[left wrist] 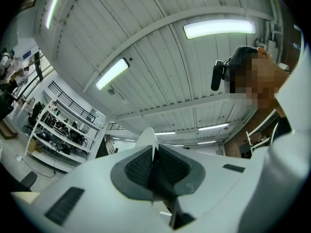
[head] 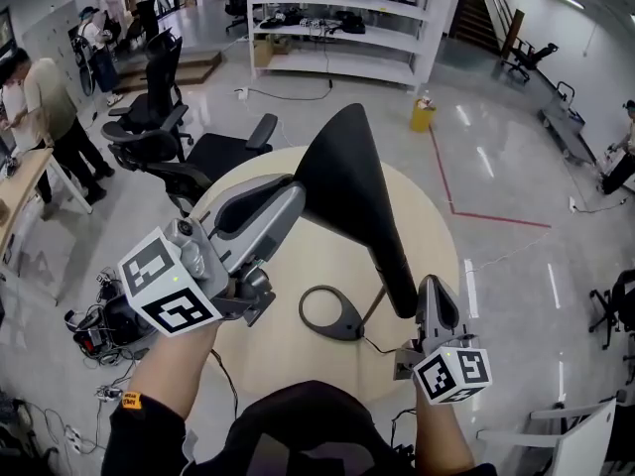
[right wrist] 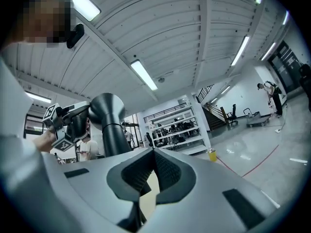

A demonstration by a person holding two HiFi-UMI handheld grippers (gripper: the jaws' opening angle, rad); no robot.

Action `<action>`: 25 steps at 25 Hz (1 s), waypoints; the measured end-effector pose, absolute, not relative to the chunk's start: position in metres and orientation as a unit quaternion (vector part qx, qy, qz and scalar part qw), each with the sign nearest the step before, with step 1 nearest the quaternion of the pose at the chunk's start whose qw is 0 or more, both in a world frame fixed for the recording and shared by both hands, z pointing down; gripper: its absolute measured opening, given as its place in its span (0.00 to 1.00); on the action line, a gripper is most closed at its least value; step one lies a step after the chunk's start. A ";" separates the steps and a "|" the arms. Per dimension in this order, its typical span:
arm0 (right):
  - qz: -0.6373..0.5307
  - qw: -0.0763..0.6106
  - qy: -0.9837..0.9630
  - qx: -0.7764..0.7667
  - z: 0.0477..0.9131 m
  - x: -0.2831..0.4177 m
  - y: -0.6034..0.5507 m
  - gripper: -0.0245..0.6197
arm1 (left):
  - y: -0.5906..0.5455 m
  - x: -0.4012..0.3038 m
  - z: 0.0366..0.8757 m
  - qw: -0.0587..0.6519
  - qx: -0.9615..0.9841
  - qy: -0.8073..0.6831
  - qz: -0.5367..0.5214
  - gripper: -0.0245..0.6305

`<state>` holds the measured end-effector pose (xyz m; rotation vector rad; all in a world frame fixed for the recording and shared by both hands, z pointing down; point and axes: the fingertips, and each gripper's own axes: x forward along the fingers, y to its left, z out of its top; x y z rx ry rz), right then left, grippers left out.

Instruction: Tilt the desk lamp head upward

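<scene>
Upward, left gripper (head: 295, 195) on lamp head (head: 349, 181)

Bright room. Long ceiling lights (left wrist: 218, 28) shine white. The shiny floor (head: 496, 147) shows glare. Edges bend and go dark.

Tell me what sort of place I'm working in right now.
Most likely an open lab or workshop hall: white shelving racks loaded with gear, black office chairs on a glossy floor marked with red tape, and a staircase behind.
</scene>
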<state>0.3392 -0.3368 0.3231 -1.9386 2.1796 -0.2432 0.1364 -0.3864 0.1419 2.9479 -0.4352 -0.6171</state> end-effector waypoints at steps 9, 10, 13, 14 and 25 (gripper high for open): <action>-0.077 0.111 0.727 -0.673 0.329 0.336 -0.340 0.06 | -0.378 0.143 0.134 0.027 0.971 -0.131 -0.199 0.17; -0.077 0.109 0.727 -0.673 0.329 0.336 -0.340 0.06 | -0.378 0.142 0.135 0.027 0.970 -0.132 -0.201 0.17; -0.076 0.104 0.729 -0.672 0.328 0.338 -0.341 0.06 | -0.379 0.141 0.135 0.029 0.968 -0.135 -0.209 0.17; -0.077 0.102 0.729 -0.672 0.328 0.338 -0.341 0.06 | -0.378 0.141 0.134 0.033 0.967 -0.136 -0.212 0.17; -0.062 0.058 0.725 -0.683 0.321 0.329 -0.334 0.06 | -0.377 0.111 0.152 0.060 0.956 -0.158 -0.241 0.17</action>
